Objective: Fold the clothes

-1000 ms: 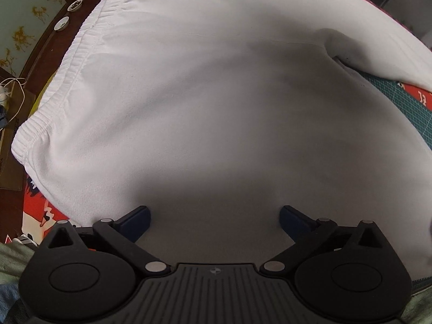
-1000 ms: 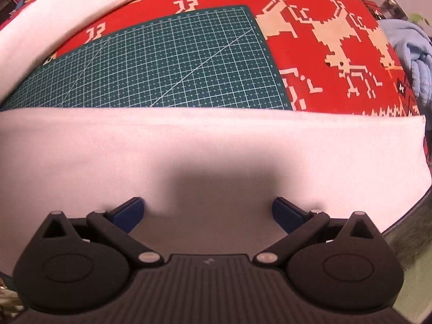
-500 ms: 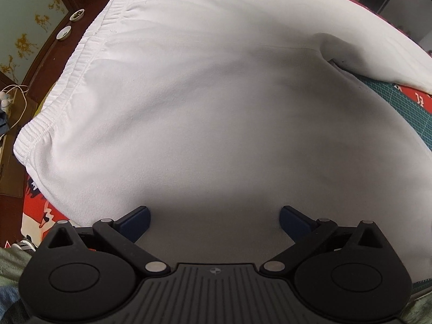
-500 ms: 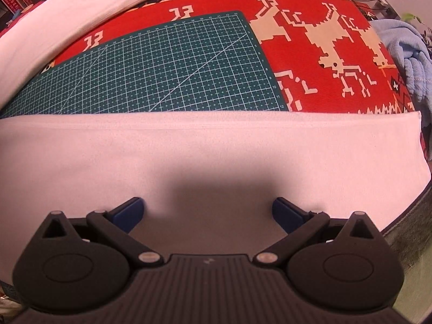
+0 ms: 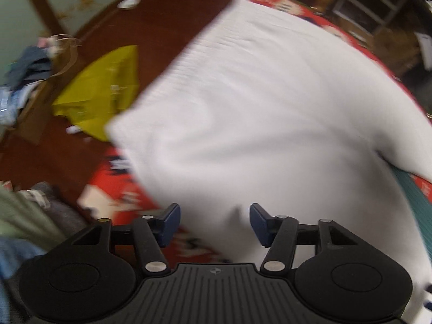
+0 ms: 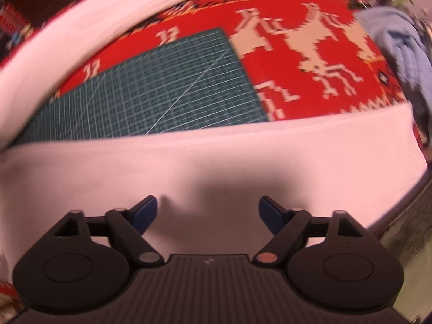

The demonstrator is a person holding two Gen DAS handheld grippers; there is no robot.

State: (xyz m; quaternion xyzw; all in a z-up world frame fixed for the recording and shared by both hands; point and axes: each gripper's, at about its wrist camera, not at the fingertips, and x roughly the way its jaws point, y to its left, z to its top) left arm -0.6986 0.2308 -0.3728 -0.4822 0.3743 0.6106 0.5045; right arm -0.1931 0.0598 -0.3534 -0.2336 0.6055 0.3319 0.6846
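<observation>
Both the left gripper (image 5: 214, 221) and right gripper (image 6: 208, 213) hold their jaws wide over the white garment (image 5: 270, 113), which spreads across the desk's green mat (image 6: 162, 94).

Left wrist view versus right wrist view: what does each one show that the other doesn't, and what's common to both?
Only the left wrist view shows the garment's gathered waistband, the dark wooden floor and a yellow bag. Only the right wrist view shows the reindeer pattern and a light blue towel. Both show the white garment, red cloth, green cutting mat, and open blue-tipped grippers, left and right.
</observation>
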